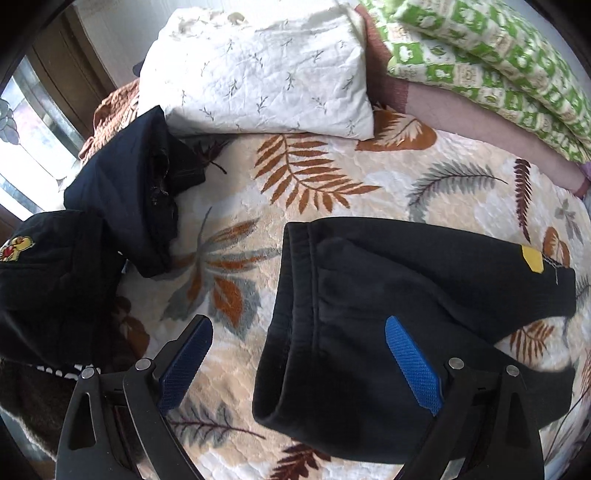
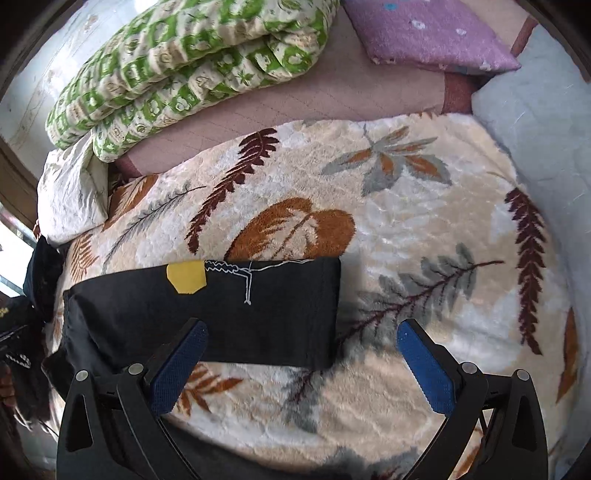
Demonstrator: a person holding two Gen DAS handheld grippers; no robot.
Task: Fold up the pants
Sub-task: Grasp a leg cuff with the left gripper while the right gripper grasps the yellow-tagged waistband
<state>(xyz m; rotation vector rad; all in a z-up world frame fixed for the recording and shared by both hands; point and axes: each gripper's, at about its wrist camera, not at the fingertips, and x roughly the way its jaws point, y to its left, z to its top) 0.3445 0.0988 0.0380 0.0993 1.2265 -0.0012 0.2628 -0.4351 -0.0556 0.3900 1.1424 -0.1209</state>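
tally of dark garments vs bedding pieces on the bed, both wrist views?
Dark garments: 3 (folded black pants, navy garment, black garment with cartoon patch)
Folded quilts: 2 (white quilt, green patterned quilt)
Pillows: 1 (purple pillow)
Blankets: 1 (leaf-print blanket)
Total: 7

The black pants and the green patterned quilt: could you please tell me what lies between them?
In the right wrist view, only bedding: the leaf-print blanket, then a strip of mauve sheet, separates the black pants from the green quilt.
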